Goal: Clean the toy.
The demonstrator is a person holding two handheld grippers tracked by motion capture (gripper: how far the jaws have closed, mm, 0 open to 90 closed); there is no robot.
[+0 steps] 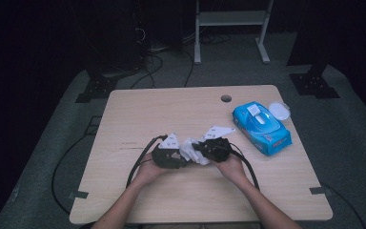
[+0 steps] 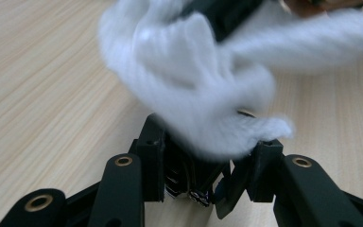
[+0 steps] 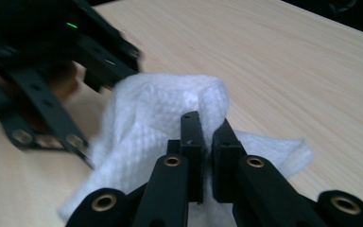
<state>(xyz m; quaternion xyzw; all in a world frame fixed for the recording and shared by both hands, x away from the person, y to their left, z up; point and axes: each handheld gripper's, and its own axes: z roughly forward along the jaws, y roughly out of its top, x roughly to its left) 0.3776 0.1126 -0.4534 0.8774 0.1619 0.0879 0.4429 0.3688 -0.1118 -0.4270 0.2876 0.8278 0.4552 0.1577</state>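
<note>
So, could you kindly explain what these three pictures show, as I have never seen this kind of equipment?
No robot here: a person holds a hand tool with two black jaws in each hand. The overhead picture looks down on a wooden table; the other two come from cameras riding on each tool. The left gripper and the right gripper meet over a white wipe. Both are pinched shut on it: the right gripper view shows a fold of wipe between closed jaws. A blue pack of wipes lies to the right, with a small clear lid beside it.
</note>
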